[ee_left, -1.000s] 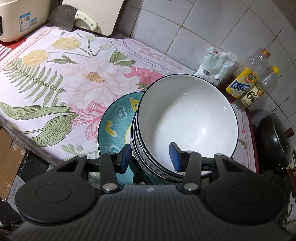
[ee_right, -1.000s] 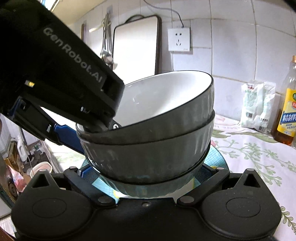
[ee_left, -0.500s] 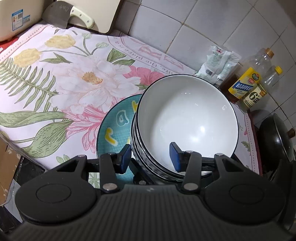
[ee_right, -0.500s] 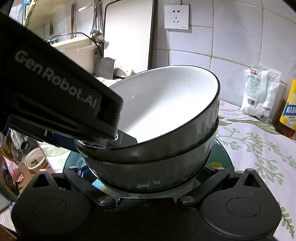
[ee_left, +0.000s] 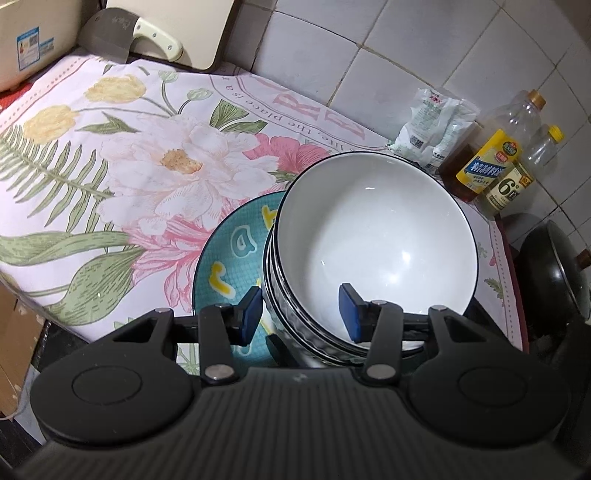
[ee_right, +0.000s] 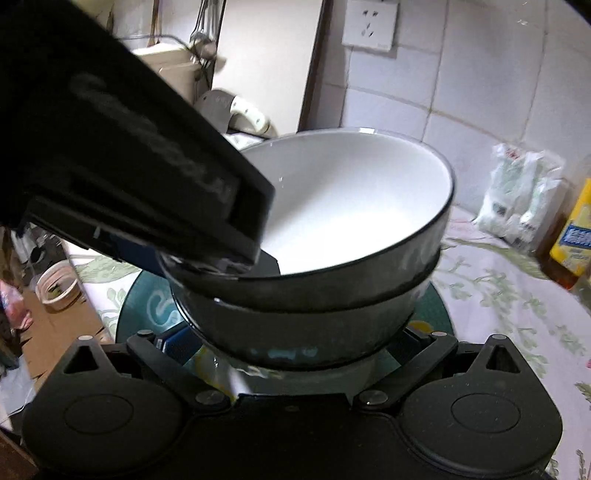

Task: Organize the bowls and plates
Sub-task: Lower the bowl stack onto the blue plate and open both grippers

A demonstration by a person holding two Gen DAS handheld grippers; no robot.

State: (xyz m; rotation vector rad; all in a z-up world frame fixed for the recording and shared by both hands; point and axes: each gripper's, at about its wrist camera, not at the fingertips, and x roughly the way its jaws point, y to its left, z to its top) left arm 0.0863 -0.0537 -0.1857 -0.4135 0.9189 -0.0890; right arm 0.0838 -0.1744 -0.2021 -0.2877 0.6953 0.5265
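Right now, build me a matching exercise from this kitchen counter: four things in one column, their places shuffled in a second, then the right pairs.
Things:
1. white-glazed ceramic bowl with dark rim
2. teal round plate with pale letters
3. steel cleaver with cream handle
4. yellow-labelled clear oil bottle

Places:
A. leaning on the cutting board at the far left
B. by the tiled wall, beside the white packets
C. top of the bowl stack
D. flat under the bowl stack

Pairs: 1-C, 2-D, 3-A, 4-B
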